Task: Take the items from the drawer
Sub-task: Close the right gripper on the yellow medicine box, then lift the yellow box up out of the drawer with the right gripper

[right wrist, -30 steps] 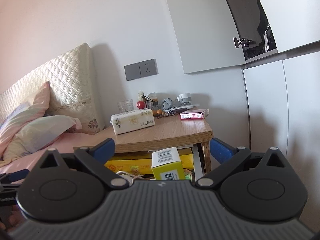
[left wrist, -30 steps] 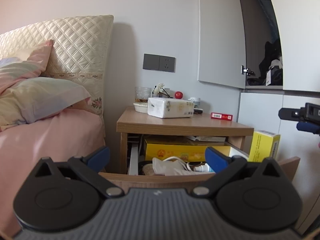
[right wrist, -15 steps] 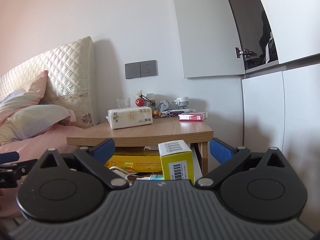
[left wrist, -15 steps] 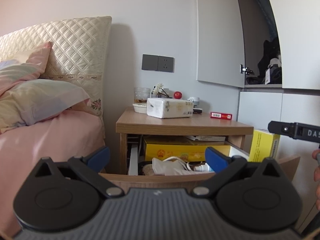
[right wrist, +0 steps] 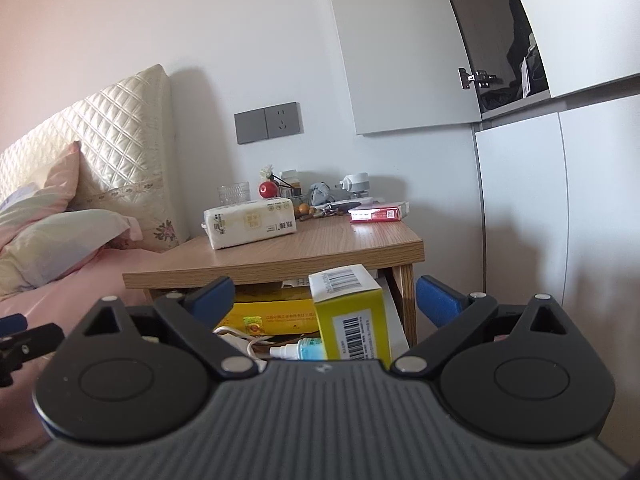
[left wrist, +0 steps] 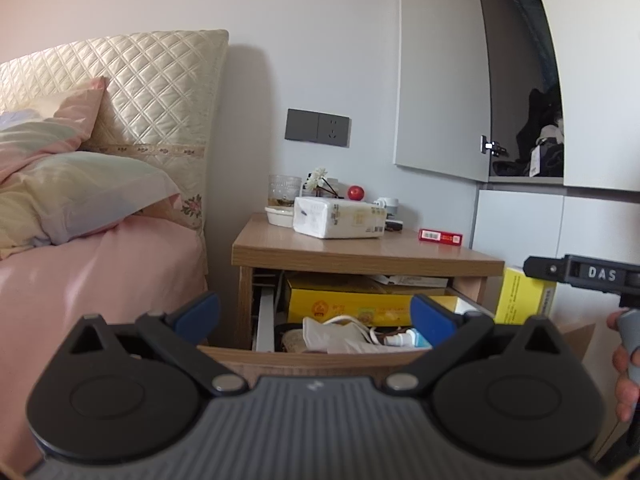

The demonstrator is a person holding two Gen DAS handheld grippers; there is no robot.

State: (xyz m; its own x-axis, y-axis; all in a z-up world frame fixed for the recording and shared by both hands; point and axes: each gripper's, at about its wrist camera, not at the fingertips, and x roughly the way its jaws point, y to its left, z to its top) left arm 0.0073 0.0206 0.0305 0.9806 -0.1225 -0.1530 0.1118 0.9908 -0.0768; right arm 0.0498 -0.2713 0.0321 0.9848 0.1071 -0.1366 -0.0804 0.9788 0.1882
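Note:
The nightstand's drawer [left wrist: 320, 360] is pulled out in front of my left gripper [left wrist: 314, 312], which is open and holds nothing. Inside lie a flat yellow carton [left wrist: 348, 304], a white face mask [left wrist: 336, 336] with a cord, and a small blue-liquid bottle [right wrist: 304, 350]. An upright yellow box [right wrist: 348, 320] with barcodes stands at the drawer's right end, also visible in the left wrist view [left wrist: 520, 296]. My right gripper [right wrist: 324, 298] has that box between its blue pads [right wrist: 436, 300]. Its jaws are closing, with clear gaps on both sides.
The nightstand top [left wrist: 360, 256] carries a tissue pack [left wrist: 340, 220], a red packet [left wrist: 440, 236], a glass and small clutter. A pink bed [left wrist: 100, 272] lies left. Wardrobe doors [left wrist: 520, 240] stand close on the right. A hand [left wrist: 628, 360] grips the right tool.
The right gripper has drawn nearer to the upright yellow box, which now looks larger between its fingers. In the left wrist view it slid down and left over the box. The left gripper stayed still.

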